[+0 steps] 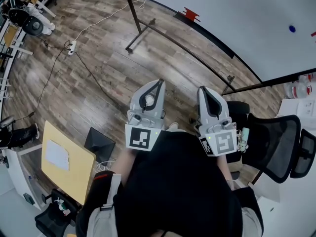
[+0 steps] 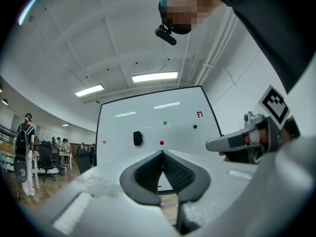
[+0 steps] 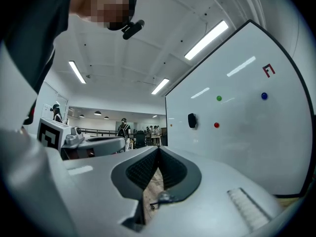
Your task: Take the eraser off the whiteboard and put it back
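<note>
The black eraser (image 2: 138, 138) clings to the whiteboard (image 2: 148, 120) left of a red magnet (image 2: 161, 142); in the right gripper view the eraser (image 3: 192, 120) sits on the board (image 3: 247, 132) some way ahead. My left gripper (image 2: 162, 153) is shut and holds nothing, well short of the board. My right gripper (image 3: 158, 149) is also shut and holds nothing. In the head view both grippers, left (image 1: 159, 84) and right (image 1: 204, 89), are held side by side at waist height, pointing toward the whiteboard (image 1: 256, 28). The eraser does not show in the head view.
The board's stand has a dark floor bar (image 1: 187, 48) and a foot (image 1: 132, 47) between me and the board. A black office chair (image 1: 274, 142) stands close on my right, a yellow table (image 1: 66, 164) on my left. A power strip (image 1: 72, 47) and cable lie on the wooden floor. A person (image 2: 24, 147) stands far off.
</note>
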Tool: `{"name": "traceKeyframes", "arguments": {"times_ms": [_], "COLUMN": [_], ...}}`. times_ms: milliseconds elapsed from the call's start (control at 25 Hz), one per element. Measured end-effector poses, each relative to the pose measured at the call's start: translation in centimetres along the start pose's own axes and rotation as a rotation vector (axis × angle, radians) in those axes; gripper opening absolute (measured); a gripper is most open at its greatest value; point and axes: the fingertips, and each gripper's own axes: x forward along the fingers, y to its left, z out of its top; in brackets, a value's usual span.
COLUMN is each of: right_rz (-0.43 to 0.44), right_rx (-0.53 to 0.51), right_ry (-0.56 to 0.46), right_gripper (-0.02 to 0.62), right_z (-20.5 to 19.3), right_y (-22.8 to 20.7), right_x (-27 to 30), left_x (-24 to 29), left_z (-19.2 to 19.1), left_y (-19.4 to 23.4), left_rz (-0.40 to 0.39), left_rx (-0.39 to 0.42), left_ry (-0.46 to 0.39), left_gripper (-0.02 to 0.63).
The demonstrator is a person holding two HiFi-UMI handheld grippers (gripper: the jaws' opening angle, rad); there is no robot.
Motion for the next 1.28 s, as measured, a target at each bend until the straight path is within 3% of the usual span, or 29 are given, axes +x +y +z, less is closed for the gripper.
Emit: {"name": "traceKeyframes", "arguments": {"times_ms": [800, 1280], "right_rz": [-0.121, -0.202], "right_rx": [0.002, -0.003], "right_ry": [0.011, 0.022], "right_gripper": [0.002, 0.002], "right_z": [-0.1, -1.0], "right_y": [-2.4, -2.5], "right_x": [15.6, 19.6], "left_x": [10.7, 13.7], "left_z": [-2.7, -4.5], "left_y": [12.4, 16.7], "left_rz": [-0.120, -0.172], "left_rx": [-0.013, -0.041], "left_ry": [-0.013, 0.012], "left_gripper": [0.002, 0.002]}}
